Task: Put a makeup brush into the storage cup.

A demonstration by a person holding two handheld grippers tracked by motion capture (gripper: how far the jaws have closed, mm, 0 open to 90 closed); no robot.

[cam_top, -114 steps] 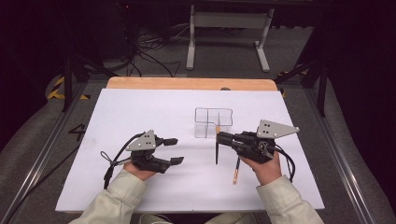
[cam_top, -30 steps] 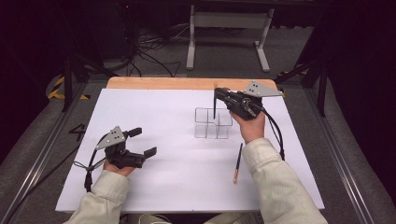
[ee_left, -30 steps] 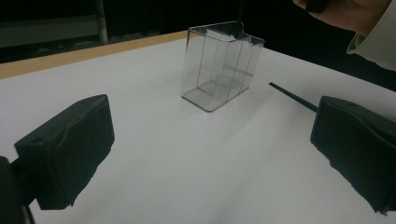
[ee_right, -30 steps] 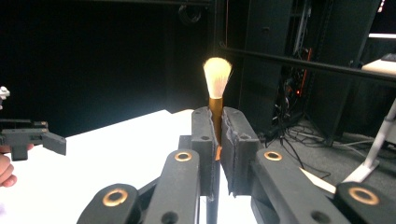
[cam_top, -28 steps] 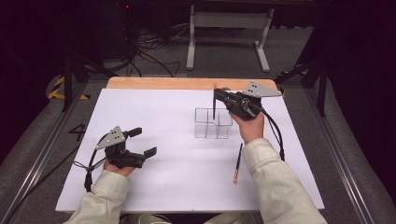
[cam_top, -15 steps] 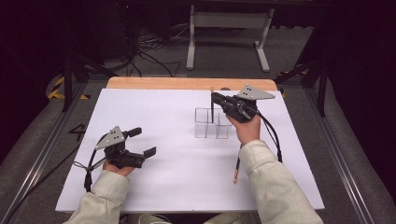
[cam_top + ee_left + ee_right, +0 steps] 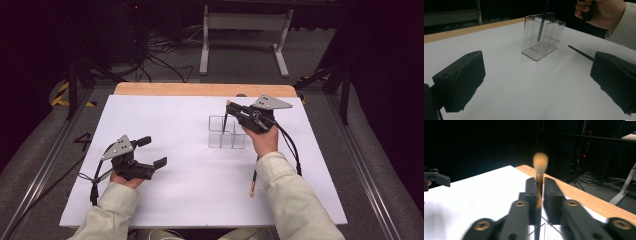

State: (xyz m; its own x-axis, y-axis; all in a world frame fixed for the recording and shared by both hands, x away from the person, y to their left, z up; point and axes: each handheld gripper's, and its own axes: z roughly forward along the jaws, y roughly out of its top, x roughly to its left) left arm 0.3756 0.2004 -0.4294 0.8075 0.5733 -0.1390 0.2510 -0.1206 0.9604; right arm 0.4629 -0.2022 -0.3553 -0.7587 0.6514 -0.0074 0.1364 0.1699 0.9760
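A clear, divided container point(image 7: 228, 134) stands on the white table right of the middle. My right gripper point(image 7: 229, 106) hovers over its far side, with a thin brush point(image 7: 225, 119) upright between its jaws, orange bristles up, dark handle reaching down into the container. In the right gripper view the brush point(image 7: 540, 162) is blurred, and the jaws have just been opening, so narrow gaps show beside it. My left gripper point(image 7: 153, 151) stands open with nothing in it at the front left. In its own view the container point(image 7: 541, 37) lies ahead with the brush handle point(image 7: 541, 30) inside.
A second brush point(image 7: 254, 175) lies on the table under the right forearm, also seen as a dark stick point(image 7: 580, 53). The table's wooden far edge point(image 7: 200, 89) sits behind the container. A metal stand point(image 7: 240, 30) and cables are on the floor beyond.
The right gripper carried the brush from the table's front up to the container, then edged left over it. The left hand drew back to the left and has kept still since.
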